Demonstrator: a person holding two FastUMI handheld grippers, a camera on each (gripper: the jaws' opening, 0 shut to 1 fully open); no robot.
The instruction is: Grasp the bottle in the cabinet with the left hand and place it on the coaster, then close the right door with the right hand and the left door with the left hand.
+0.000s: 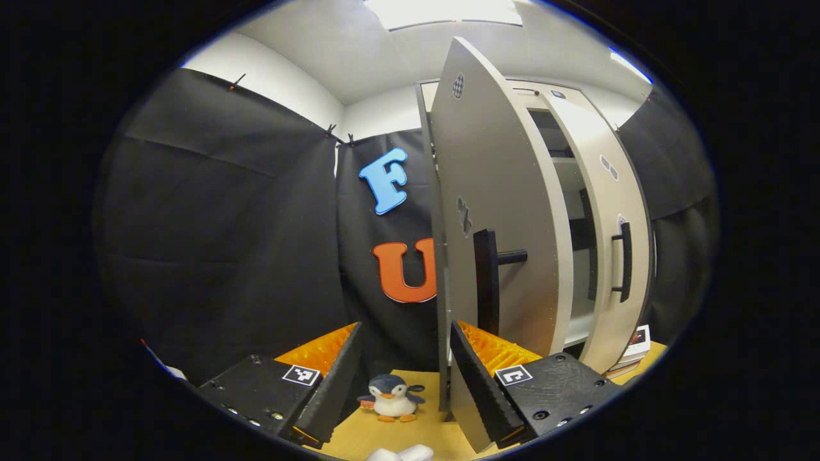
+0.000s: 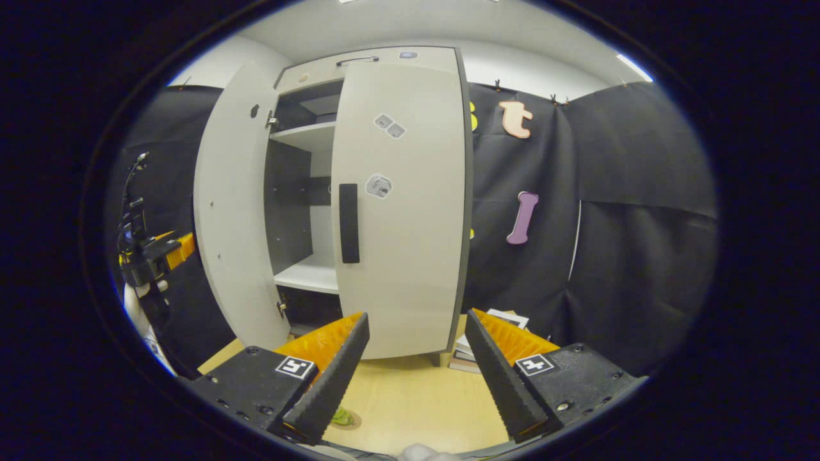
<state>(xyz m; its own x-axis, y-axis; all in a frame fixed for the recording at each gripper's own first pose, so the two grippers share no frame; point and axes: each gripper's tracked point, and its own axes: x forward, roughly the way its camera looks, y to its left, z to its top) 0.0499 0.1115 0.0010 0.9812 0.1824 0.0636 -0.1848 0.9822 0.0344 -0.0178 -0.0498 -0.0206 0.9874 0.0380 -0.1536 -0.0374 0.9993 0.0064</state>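
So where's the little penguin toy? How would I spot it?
Find the tall pale cabinet on the wooden table. By the foot of its open left door, the penguin stands upright on the table against the black cloth. It is small, plush, grey and white, with orange feet.

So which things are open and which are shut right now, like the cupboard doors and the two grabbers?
Left door: swung wide open.
Right door: closed, or very nearly.
Left gripper: jaws open, empty, close to the left door's handle.
Right gripper: jaws open, empty, facing the right door.
Cabinet shelves: bare where they show.
Toy penguin: standing upright on the table.
Books: stacked flat beside the cabinet.
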